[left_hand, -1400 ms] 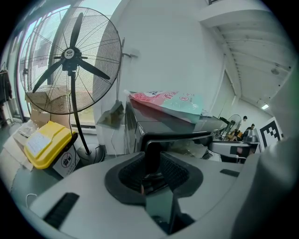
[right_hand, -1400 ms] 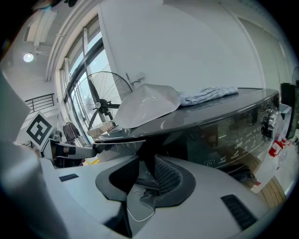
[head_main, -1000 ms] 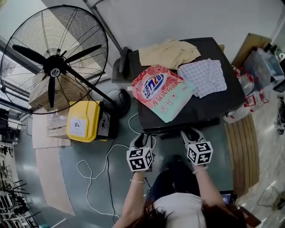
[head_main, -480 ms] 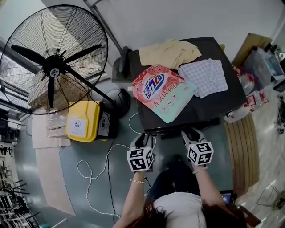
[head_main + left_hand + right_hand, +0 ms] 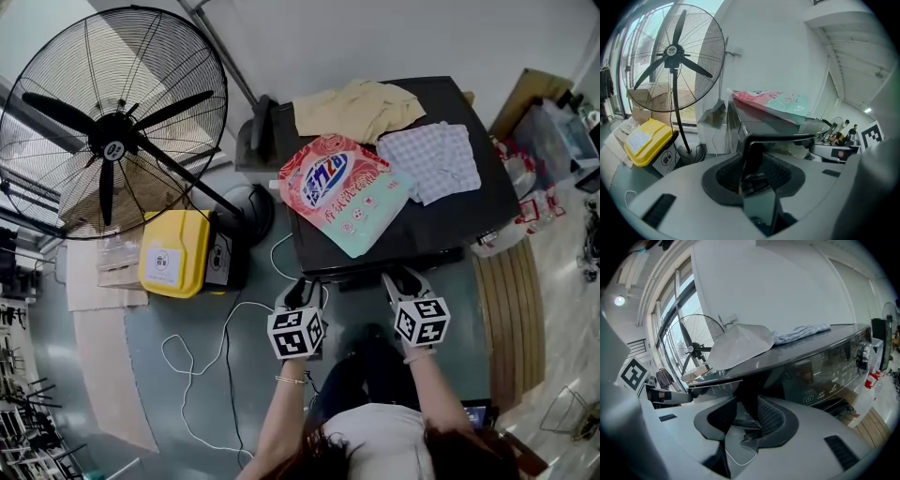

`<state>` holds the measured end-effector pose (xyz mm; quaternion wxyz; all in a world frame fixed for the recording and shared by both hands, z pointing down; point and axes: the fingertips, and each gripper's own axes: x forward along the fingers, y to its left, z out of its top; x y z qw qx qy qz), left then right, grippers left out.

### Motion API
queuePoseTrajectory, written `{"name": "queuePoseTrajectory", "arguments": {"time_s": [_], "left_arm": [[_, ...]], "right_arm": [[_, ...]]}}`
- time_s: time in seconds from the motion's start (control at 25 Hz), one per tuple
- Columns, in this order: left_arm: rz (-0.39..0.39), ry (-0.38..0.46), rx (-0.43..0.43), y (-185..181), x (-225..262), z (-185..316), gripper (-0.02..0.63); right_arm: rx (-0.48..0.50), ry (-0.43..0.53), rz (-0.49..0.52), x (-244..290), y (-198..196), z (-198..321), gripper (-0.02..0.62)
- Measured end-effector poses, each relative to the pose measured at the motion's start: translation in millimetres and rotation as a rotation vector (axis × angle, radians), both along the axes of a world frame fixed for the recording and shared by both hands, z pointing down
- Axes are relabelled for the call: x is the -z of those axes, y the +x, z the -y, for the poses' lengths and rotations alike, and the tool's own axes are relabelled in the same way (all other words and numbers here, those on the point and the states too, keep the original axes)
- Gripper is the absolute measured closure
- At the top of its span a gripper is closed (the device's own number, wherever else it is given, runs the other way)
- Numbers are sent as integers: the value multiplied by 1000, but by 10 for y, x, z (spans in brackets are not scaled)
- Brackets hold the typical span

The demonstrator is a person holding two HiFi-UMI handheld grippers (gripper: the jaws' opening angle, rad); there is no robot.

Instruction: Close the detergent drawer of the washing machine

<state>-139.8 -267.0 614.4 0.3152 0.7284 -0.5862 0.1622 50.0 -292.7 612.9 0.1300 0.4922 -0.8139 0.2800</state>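
Observation:
The black washing machine stands in front of me, its control panel showing in the right gripper view. The detergent drawer is a dark, glossy bar that sticks out a little from the machine's upper front. My left gripper is at the drawer's left end, where the dark front panel fills the gap between its jaws. My right gripper is at the other end, its jaws closed around the drawer's edge.
On the machine's top lie a pink and green detergent bag, a beige garment and a checked cloth. A large pedestal fan, a yellow container and a white cable are on the floor to the left.

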Motion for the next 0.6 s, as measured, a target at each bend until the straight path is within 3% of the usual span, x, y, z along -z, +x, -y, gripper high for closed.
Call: {"name": "queuePoseTrajectory", "arguments": {"time_s": [0.6], "left_arm": [[-17, -16, 28, -34, -14, 119, 468]], "right_arm": [[-103, -7, -24, -17, 66, 76, 485]]}}
